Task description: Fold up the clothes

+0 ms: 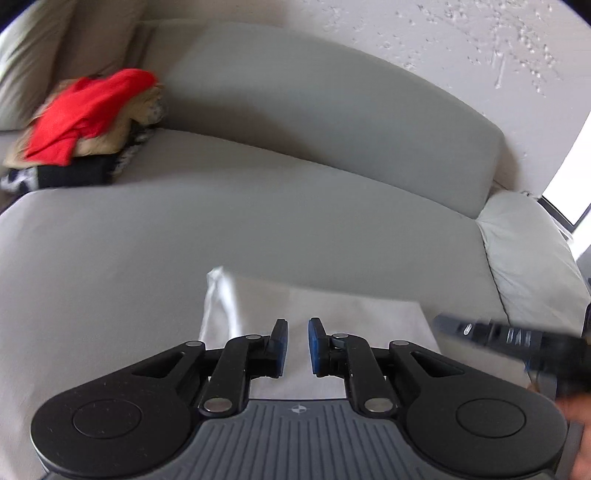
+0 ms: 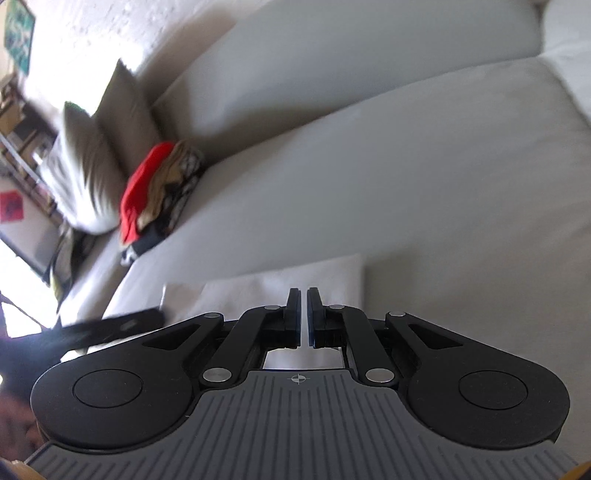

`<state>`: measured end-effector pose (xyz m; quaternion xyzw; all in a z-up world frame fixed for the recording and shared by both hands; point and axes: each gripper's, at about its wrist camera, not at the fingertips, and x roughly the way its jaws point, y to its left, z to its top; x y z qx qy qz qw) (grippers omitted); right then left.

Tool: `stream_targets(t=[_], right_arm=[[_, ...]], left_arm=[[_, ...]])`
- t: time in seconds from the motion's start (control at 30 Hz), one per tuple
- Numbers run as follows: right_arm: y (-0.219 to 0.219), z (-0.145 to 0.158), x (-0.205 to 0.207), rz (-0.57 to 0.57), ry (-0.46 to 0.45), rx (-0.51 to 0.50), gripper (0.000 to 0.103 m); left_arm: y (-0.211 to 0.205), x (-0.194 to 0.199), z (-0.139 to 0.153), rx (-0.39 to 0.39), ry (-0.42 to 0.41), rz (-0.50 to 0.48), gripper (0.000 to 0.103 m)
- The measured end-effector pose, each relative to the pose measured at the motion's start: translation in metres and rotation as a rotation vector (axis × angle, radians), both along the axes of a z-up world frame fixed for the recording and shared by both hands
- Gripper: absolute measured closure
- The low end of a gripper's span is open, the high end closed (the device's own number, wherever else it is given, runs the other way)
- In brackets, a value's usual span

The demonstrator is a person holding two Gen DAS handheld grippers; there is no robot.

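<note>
Black right tool nearly closed, empty.

Setting: a home living room.
Evidence: grey sofa, throw pillows, framed picture on the wall.

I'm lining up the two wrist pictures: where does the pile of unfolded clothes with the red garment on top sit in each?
Left wrist: pile of clothes upper left, on the sofa seat against the backrest.
Right wrist: pile left of centre, beside the cushions.
Shared landmark: the folded pale cloth under both grippers.
</note>
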<state>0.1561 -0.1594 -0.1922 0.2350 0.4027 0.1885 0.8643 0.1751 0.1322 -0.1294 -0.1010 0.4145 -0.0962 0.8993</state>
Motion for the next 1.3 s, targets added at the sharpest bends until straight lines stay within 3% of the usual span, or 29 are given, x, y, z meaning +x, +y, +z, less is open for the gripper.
stream_targets(t=[0.07, 0.13, 0.2, 0.27, 0.33, 0.37, 0.47, 0.63, 0.77, 0.9, 1.1, 1.23, 1.3], right_arm=[[0.009, -0.007, 0.008, 0.026, 0.039, 0.006, 0.094], [0.011, -0.016, 0.011, 0.005, 0.056, -0.001, 0.101], [0.003, -0.016, 0.008, -0.08, 0.029, -0.026, 0.102], [-0.007, -0.007, -0.006, -0.196, 0.013, -0.116, 0.088], [-0.019, 0.002, -0.021, -0.256, 0.0, -0.164, 0.088], [-0.023, 0.006, -0.031, -0.24, 0.0, -0.149, 0.088], [-0.03, 0.02, -0.063, -0.184, -0.002, -0.138, 0.085], [-0.006, 0.048, -0.124, -0.022, -0.032, -0.151, 0.074], [0.024, 0.064, -0.155, 0.097, -0.059, -0.231, 0.072], [0.058, 0.069, -0.166, 0.17, -0.128, -0.361, 0.072], [0.081, 0.05, -0.175, 0.277, -0.1, -0.494, 0.066], [0.075, 0.055, -0.195, 0.317, -0.101, -0.514, 0.064], [0.063, 0.059, -0.203, 0.321, -0.081, -0.477, 0.064]], left_arm=[[0.004, 0.022, -0.018, -0.001, 0.066, 0.01, 0.09], [0.01, 0.034, -0.03, 0.027, 0.091, 0.051, 0.096], [0.016, 0.036, -0.031, 0.074, 0.062, 0.116, 0.095], [0.02, 0.028, -0.023, 0.155, 0.026, 0.214, 0.095], [0.023, 0.01, -0.007, 0.203, -0.009, 0.261, 0.095], [0.024, 0.0, 0.001, 0.218, -0.025, 0.273, 0.094], [0.022, -0.036, 0.019, 0.229, -0.015, 0.233, 0.077], [-0.002, -0.09, 0.02, 0.237, 0.031, 0.138, 0.072], [-0.025, -0.129, 0.01, 0.24, 0.042, 0.094, 0.069], [-0.037, -0.136, -0.002, 0.261, 0.012, 0.087, 0.07], [-0.039, -0.145, -0.008, 0.301, 0.045, 0.065, 0.07], [-0.04, -0.152, -0.012, 0.33, 0.072, 0.051, 0.07], [-0.04, -0.156, -0.013, 0.344, 0.086, 0.045, 0.07]])
